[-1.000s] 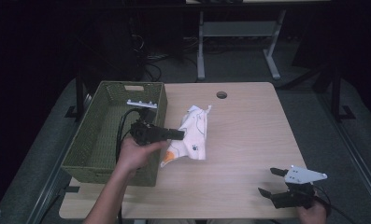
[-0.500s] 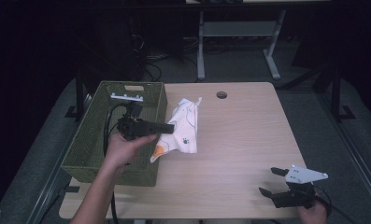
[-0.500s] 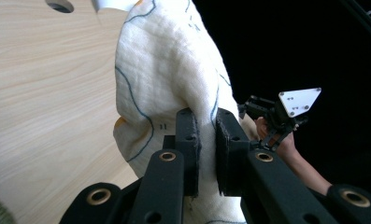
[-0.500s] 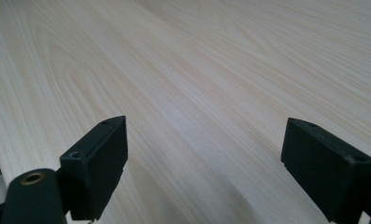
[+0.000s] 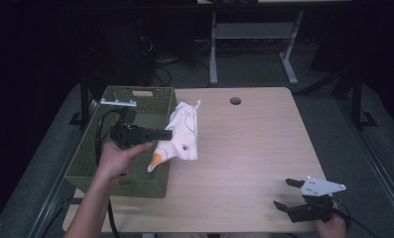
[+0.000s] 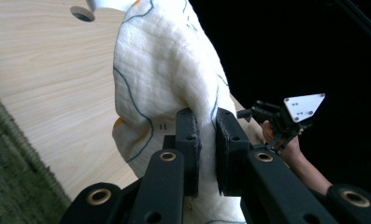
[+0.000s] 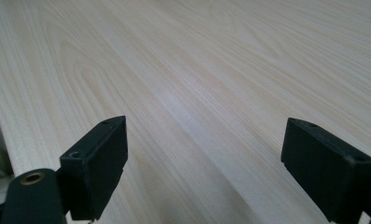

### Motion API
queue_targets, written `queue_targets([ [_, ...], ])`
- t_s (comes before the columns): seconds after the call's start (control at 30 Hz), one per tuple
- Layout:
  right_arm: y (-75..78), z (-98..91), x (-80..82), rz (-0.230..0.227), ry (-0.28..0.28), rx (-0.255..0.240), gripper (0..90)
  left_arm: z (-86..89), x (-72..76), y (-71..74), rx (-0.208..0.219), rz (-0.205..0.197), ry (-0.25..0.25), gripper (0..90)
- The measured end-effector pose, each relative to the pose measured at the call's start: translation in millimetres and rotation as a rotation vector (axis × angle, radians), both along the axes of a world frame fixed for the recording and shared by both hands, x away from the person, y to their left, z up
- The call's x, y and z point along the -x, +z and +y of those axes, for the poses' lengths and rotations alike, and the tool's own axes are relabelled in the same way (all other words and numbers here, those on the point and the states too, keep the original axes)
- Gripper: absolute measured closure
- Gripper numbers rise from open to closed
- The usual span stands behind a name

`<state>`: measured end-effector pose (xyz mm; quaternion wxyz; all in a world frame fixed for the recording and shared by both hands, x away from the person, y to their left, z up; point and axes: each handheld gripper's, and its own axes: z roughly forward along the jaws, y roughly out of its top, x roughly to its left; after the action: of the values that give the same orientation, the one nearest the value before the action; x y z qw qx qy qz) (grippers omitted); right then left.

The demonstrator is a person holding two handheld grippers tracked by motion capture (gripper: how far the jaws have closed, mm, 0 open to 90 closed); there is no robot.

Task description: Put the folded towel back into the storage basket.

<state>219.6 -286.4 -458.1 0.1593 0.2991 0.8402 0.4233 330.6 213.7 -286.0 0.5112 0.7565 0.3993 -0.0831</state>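
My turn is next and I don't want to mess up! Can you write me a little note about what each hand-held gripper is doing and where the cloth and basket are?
Left hand-held gripper: shut on the white cloth with blue line drawings and an orange patch, lifted off the table, hanging over the right rim of the green woven rectangular basket.
Right hand-held gripper: open, holding nothing, low over the light wooden table near its front right corner.
Done: cloth picked up.
Left, probably: lower the cloth into the basket and let go.
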Motion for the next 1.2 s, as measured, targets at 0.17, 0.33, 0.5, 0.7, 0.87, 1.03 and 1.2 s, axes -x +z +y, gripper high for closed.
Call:
queue_targets([
  [0.17, -0.9, 1.4, 0.1, 0.008, 0.007, 0.003, 14.1, 11.4, -0.6, 2.4, 0.006, 0.003, 0.018, 82.4],
  [0.33, 0.6, 1.2, 2.0, 0.001, 0.009, 0.011, 14.1, 20.8, -1.5, 3.8, 0.002, -0.004, 0.025, 82.3],
  [0.5, 0.1, 1.0, 1.3, -0.001, 0.009, 0.014, 14.1, 29.7, -1.8, 3.2, 0.006, -0.002, 0.038, 82.3],
  [0.7, 0.7, -1.5, 1.8, -0.007, 0.002, 0.007, 14.1, 39.9, -5.3, -1.0, 0.007, 0.002, 0.041, 82.2],
  [0.87, -0.2, -2.2, 2.0, -0.010, -0.018, 0.017, 14.1, 48.3, -11.7, -7.7, 0.011, 0.017, 0.042, 82.3],
  [1.03, -1.3, -3.9, 1.5, -0.011, -0.029, 0.018, 14.1, 58.7, -18.2, -11.2, 0.015, 0.026, 0.048, 82.3],
  [1.2, -3.9, -5.8, -0.7, -0.002, -0.043, 0.004, 14.0, 70.7, -21.4, -13.6, -0.003, 0.025, 0.045, 82.3],
])
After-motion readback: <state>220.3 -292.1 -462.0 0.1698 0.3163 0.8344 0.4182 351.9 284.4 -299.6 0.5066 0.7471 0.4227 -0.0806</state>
